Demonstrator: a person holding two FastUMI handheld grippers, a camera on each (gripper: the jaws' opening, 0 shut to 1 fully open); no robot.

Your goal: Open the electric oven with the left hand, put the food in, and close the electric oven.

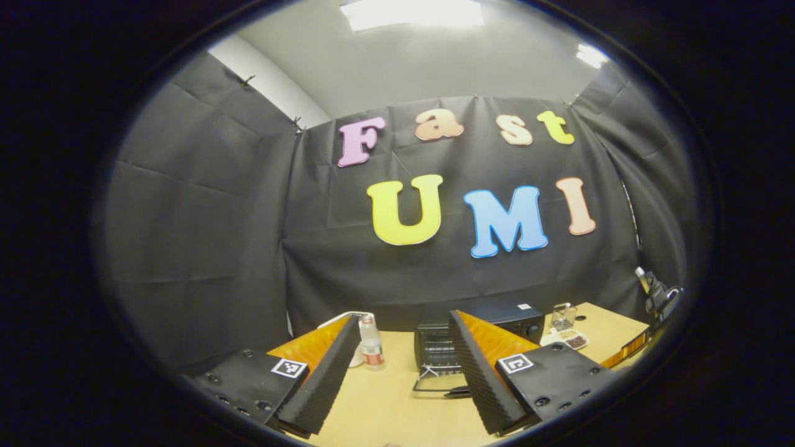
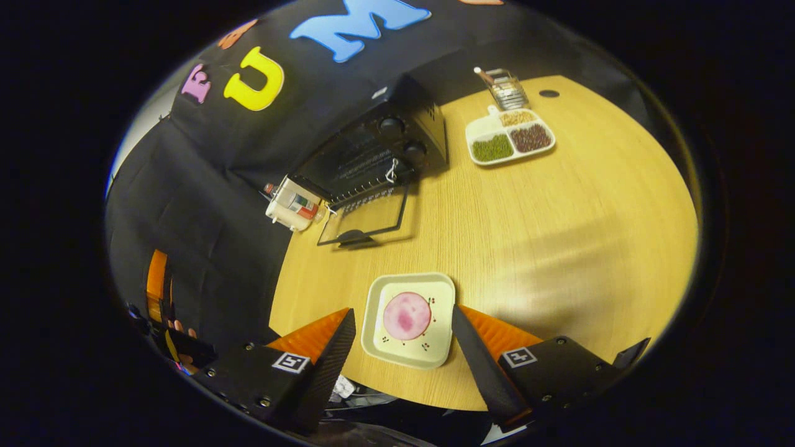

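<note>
The black electric oven (image 1: 435, 351) stands at the back of the wooden table, and its glass door (image 1: 435, 386) lies folded down flat. My left gripper (image 1: 404, 316) is open and empty, well short of the oven and pointing at it. In the right gripper view the oven (image 2: 379, 152) and its lowered door (image 2: 366, 217) are farther off. A square cream plate (image 2: 435, 292) with a round pink piece of food (image 2: 407, 315) rests on the table between the fingers of my right gripper (image 2: 402, 310). That gripper is open, with a gap on each side of the plate.
A small bottle (image 1: 371, 344) and a white box (image 2: 292, 205) stand left of the oven. Right of it are a divided tray (image 2: 481, 127) of beans and a glass container (image 2: 506, 90). The table's near edge runs just under the plate.
</note>
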